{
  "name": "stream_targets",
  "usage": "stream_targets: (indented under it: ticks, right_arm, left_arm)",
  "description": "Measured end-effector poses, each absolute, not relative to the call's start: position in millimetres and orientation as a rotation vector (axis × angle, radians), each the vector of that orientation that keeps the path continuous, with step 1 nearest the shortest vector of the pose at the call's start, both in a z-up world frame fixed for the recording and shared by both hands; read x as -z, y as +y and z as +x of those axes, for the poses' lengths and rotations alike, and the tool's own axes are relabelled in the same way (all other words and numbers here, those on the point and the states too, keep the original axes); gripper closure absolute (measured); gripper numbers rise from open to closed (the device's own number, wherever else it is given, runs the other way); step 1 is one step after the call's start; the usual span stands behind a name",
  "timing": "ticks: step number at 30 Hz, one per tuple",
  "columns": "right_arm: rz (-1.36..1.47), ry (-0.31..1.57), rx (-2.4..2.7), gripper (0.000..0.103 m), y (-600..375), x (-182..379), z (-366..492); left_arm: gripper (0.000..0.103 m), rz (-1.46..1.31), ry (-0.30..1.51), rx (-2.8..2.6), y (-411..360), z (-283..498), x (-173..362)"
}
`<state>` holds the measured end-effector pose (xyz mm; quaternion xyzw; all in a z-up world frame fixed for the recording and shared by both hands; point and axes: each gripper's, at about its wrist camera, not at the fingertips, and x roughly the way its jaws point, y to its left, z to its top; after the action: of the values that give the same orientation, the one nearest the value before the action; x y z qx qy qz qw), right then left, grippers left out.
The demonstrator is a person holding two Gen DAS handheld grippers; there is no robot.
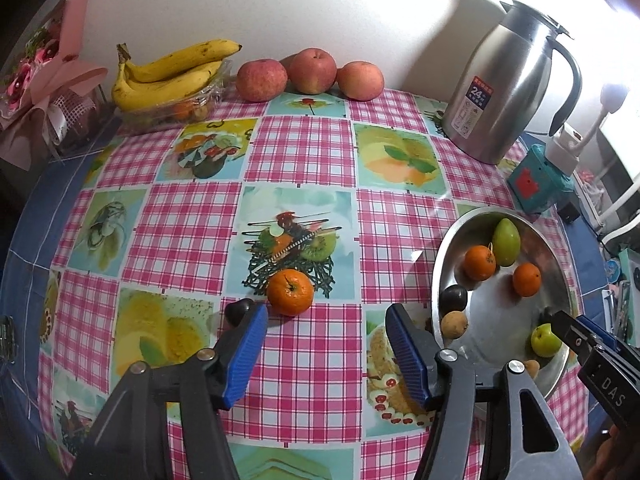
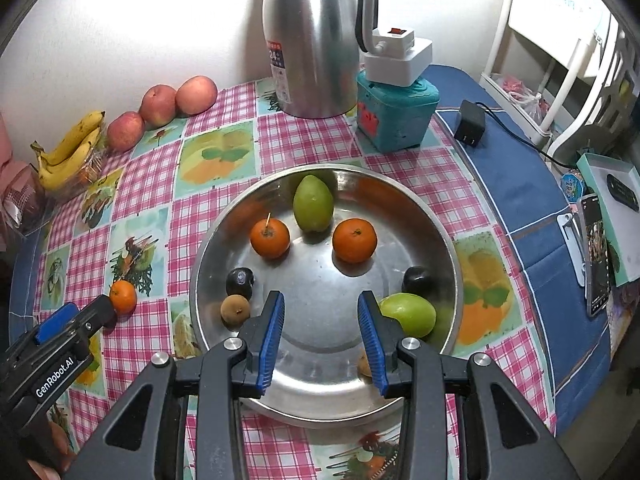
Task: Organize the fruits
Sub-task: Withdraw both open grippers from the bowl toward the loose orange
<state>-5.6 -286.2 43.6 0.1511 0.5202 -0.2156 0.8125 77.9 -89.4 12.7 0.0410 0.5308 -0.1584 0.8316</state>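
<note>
One loose orange [image 1: 290,292] at the gaping, empty left gripper's [image 1: 326,320] eleven o'clock could roll if nudged, while the right gripper [image 2: 321,312] hung released over the bowl [image 2: 216,236].

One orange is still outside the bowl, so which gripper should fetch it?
Left. The left gripper is open, with the loose orange on the tablecloth just ahead of its fingertips. The right gripper hangs open over the metal bowl, farther away.

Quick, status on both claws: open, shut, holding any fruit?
Left claw: open, holding nothing, near the loose orange.
Right claw: open, holding nothing, over the steel bowl.
</note>
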Motion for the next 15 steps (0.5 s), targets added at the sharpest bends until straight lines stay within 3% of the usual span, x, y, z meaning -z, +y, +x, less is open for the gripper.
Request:
stream_targets:
  ticks: [2, 4, 5, 6, 8, 9, 15]
  right_arm:
    - [0.32, 1.113, 0.457, 0.064, -285.2, -42.9, -4.5]
    - [0.318, 1.113, 0.455, 0.064, -284.1, -42.4, -3.8]
    - [0.317, 1.113, 0.453, 0.061, -283.9, -42.5, -3.6]
    - [0.315, 1.114, 0.452, 0.047, -283.6, -42.4, -3.4]
    - [0.31, 1.111, 0.454, 0.03, -283.4, -42.3, -3.0]
    - [0.305, 1.111, 0.454, 0.027, -283.1, -42.1, -2.6]
    - [0.308, 1.115, 0.453, 0.024, -284.2, -38.5, -1.0]
  left_arm:
    - [0.033, 0.082, 1.125, 0.327, -88.4, 78.4, -12.4]
    - [0.011, 0.078, 1.119, 0.313, -86.8, 79.4, -11.6]
    - [0.004, 0.077, 1.118, 0.305, -86.0, 79.9, -10.3]
    - [0.0, 0.078, 1.119, 0.297, -85.1, 80.6, -8.6]
    - [0.0, 0.086, 1.125, 0.276, -83.2, 82.0, -4.9]
    - [0.0, 0.087, 1.128, 0.267, -82.3, 82.7, -3.2]
    - [0.0, 0.094, 1.136, 0.25, -80.5, 84.4, 0.9]
